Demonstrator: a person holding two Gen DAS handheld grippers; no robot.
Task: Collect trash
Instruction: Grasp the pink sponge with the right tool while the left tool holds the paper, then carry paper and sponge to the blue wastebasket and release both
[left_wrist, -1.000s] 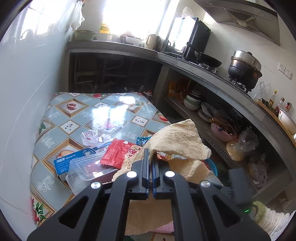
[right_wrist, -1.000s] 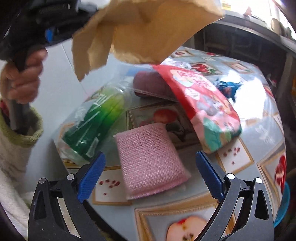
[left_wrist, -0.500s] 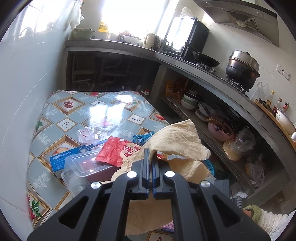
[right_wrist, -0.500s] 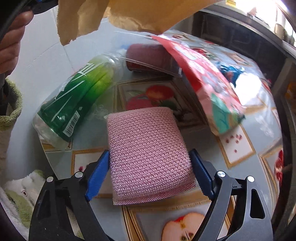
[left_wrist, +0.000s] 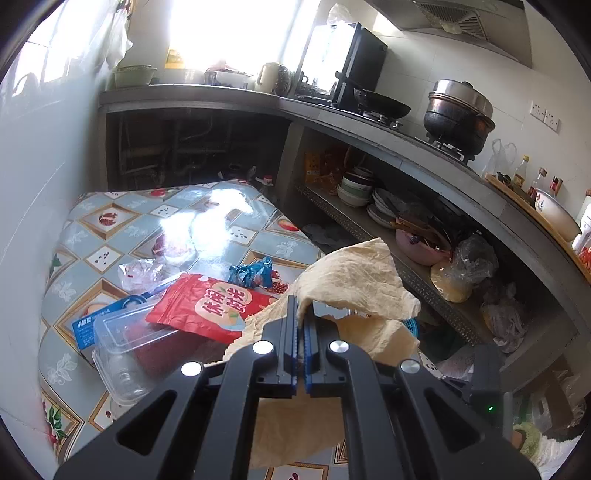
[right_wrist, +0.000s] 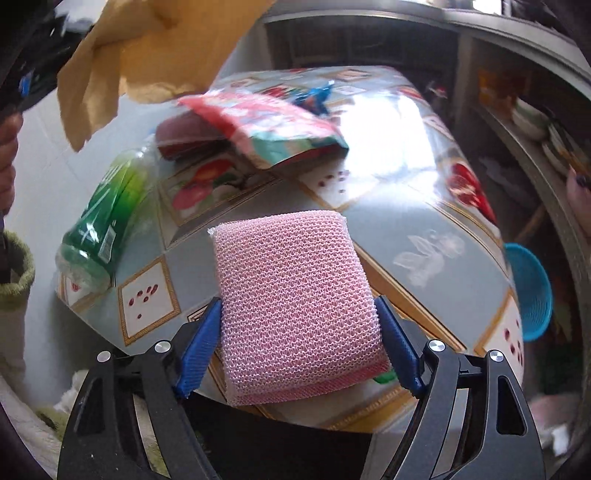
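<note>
The right gripper (right_wrist: 297, 347) has been closing its fingers onto the pink scouring pad (right_wrist: 295, 310) at the counter's (right_wrist: 424, 229) near edge, and a shallow hold could let it slip off, while the left gripper (left_wrist: 303, 325) pinches tan paper (left_wrist: 354, 280).

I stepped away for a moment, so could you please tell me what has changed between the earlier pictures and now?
The right gripper moved in over the pink mesh scrubbing sponge; its jaws have just been closing, and the blue pads now sit against the sponge's two sides. The left gripper stayed shut on the crumpled tan paper. The green plastic bottle and the red snack bag lie as before.
</note>
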